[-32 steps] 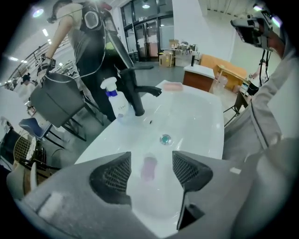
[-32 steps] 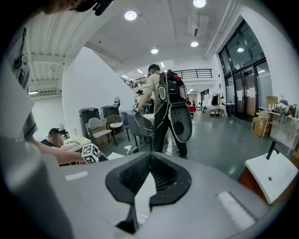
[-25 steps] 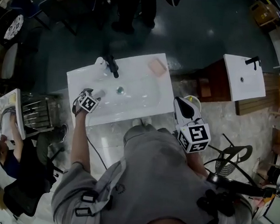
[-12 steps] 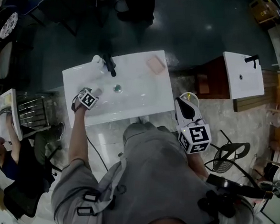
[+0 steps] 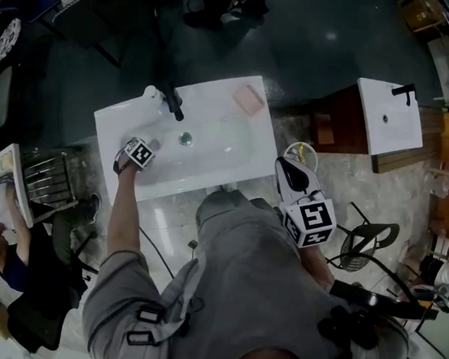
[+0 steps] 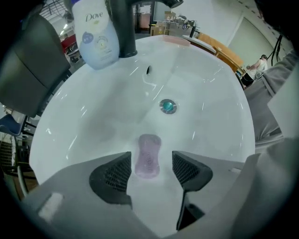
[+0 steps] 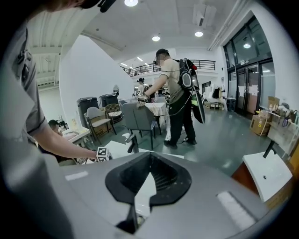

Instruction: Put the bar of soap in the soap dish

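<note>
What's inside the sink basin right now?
A soap bar lies on the floor of the sink, between the open jaws of the left gripper, touching neither. Beyond it is the drain. The spot beneath the soap is covered.

A white ceramic sink basin (image 6: 210,93) spreads ahead of the left jaws, its round teal-centred metal drain (image 6: 168,106) straight beyond them. Farther off, up to their left, a black faucet (image 6: 122,28) stands just beside a white plastic Dove bottle (image 6: 96,39). Well beyond the right jaws, a person (image 7: 170,81) with a black backpack (image 7: 187,78) stands by grey chairs (image 7: 135,119).
</note>
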